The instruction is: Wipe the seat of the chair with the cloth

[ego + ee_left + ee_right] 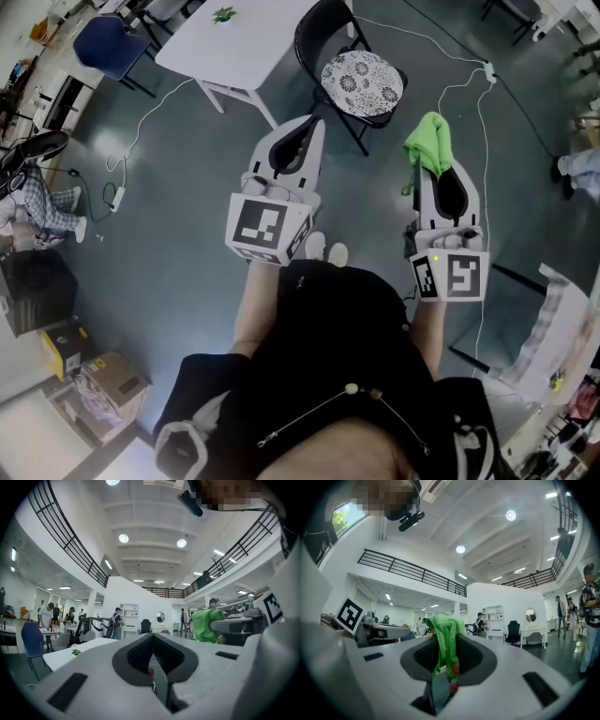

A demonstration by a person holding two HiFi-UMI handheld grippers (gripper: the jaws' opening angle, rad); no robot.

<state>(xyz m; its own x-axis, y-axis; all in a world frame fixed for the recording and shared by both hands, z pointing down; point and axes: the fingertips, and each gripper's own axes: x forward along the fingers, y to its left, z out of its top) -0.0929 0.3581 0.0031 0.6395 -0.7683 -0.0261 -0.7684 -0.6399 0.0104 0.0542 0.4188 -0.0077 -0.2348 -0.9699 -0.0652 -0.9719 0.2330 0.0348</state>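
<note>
In the head view a black folding chair [328, 37] stands ahead, its round seat cushion [362, 82] patterned black on white. A green cloth [429, 142] bunches at the tip of my right gripper [433, 167], which is shut on it; it hangs just right of and nearer than the chair. In the right gripper view the cloth [446, 639] is pinched between the dark pads. My left gripper [309, 127] is shut with nothing in it, held level just left of the seat. The left gripper view shows its pads [140, 653] closed together and the cloth [207, 626] off to the right.
A white table [234, 42] with a small plant [223, 14] stands left of the chair, a blue chair [111, 45] beyond it. White cables [473, 80] trail over the grey floor. Cardboard boxes [103, 380] sit at lower left, a seated person [37, 202] at far left.
</note>
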